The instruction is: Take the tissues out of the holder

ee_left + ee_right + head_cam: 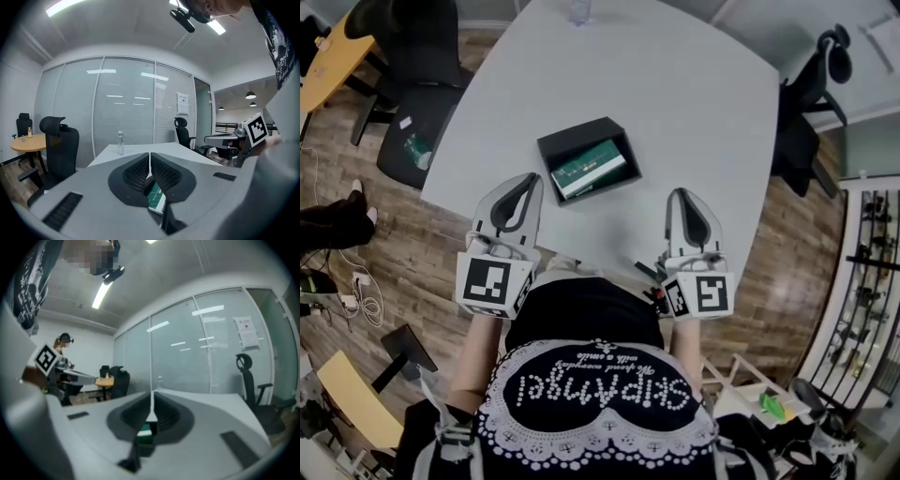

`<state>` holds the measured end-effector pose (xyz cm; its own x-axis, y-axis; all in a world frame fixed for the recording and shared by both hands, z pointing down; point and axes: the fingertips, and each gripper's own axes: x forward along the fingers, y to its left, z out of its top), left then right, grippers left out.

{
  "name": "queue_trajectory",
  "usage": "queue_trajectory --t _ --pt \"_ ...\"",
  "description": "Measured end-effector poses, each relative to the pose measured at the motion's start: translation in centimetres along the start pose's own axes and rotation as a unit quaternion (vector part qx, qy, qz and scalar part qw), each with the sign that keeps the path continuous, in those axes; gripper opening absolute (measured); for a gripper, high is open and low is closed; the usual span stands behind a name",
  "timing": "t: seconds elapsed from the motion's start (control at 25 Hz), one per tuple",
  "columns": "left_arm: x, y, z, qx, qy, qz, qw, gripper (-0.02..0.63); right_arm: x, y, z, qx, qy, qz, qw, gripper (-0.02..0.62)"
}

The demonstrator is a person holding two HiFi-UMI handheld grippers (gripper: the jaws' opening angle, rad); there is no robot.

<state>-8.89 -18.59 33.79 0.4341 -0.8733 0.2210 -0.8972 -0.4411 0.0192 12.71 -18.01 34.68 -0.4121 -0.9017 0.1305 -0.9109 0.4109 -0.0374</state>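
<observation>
Bottle (579,10) cut by top edge. Print on tissues (588,169) too small. Holder (570,142) mostly behind jaws in gripper views.

You held both grippers low in front of your body, side by side and well apart, pointing away from you and angled slightly toward each other. Your left gripper (529,178) had its jaws pressed together with nothing between them. Its tips reached over the table's (694,103) near edge, toward the left corner, while its marker cube (495,284) hung off that edge, close to your waist. Your right gripper (680,193) was likewise closed and empty, its tips over the same edge further right. Your bare left forearm (473,361) ran straight back from its gripper.
</observation>
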Motion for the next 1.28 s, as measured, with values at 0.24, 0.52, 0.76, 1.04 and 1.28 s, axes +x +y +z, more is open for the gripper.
queue_trajectory --t 0.24,0.52,0.76,1.04,1.28 --pt "2.9 -0.7 -1.1 0.008 0.044 -0.049 0.9978 0.145 0.1 -1.0 -0.8 0.005 0.014 -0.007 1.000 0.037" --pt "7.0 -3.4 -3.1 0.023 0.101 -0.119 0.9876 0.250 -0.4 -1.5 -2.0 0.020 0.027 -0.018 0.999 0.037" --pt "10.2 -4.9 -7.0 0.037 0.161 -0.155 0.9739 0.295 -0.9 -2.4 -3.0 0.029 0.039 -0.032 0.998 0.037" --pt "13.1 -5.4 -11.4 0.036 0.219 -0.163 0.9614 0.321 -1.0 -3.0 -4.4 0.042 0.055 -0.037 0.997 0.037" --pt "14.9 -5.4 -14.3 0.031 0.254 -0.162 0.9531 0.334 -0.2 -3.2 -5.1 0.050 0.064 -0.036 0.996 0.037"
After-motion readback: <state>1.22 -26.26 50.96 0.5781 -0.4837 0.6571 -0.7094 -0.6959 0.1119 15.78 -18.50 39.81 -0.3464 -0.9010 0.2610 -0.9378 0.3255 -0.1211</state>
